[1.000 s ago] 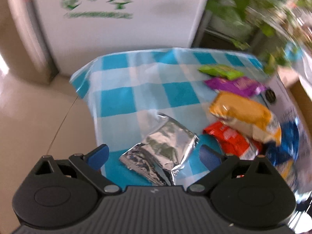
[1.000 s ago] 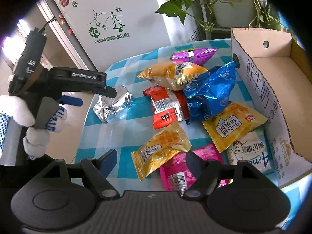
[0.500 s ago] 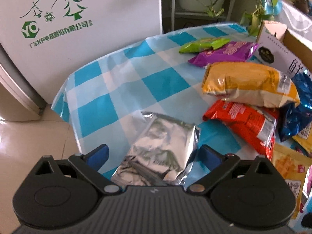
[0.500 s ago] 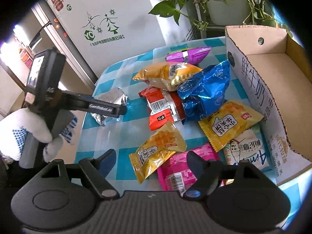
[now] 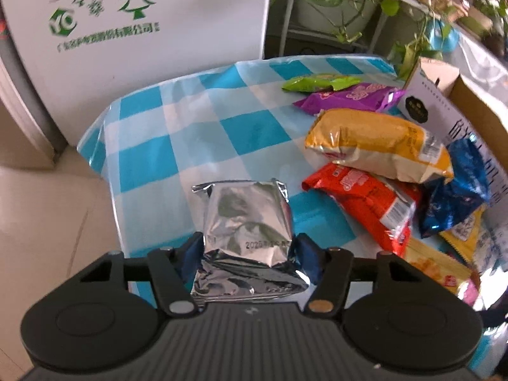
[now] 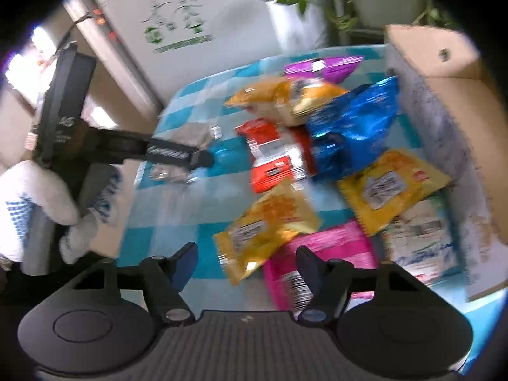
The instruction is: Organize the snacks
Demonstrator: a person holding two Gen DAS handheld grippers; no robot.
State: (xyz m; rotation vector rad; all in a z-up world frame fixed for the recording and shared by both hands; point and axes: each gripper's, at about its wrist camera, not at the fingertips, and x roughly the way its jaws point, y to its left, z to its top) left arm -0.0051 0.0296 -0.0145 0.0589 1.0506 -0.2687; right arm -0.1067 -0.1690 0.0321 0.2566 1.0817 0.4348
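At the left edge of the counter (image 5: 197, 133), which is wearing a blue-and-white checked cloth, the left hand-held gripper (image 5: 246, 254) is pinching a silver foil packet (image 5: 244, 219) between its two blue fingers, squeezing the packet's near end so the foil is crumpling inward. The packet is looking light, soft and slippery, with crinkly skin that is giving under pressure, so a hold across its puffed middle, not the thin sealed edge, is probably safest. Moving rightward, an orange-red packet (image 5: 365, 203) is lying just beside it, with a long yellow bag (image 5: 377, 143) resting partly on top, and a purple packet (image 5: 346, 96) and a green packet (image 5: 320, 82) sitting farther back. A shiny blue bag (image 5: 457, 197) is leaning against the cardboard box (image 5: 476, 120) at the far right, which appears to be the place for the snacks. This heap is lying between the foil packet and the box, so carrying over it will likely need lift. The right hand-held gripper (image 6: 246, 265) is hovering wide open and empty above a yellow snack packet (image 6: 270, 225) and a pink packet (image 6: 320, 260).
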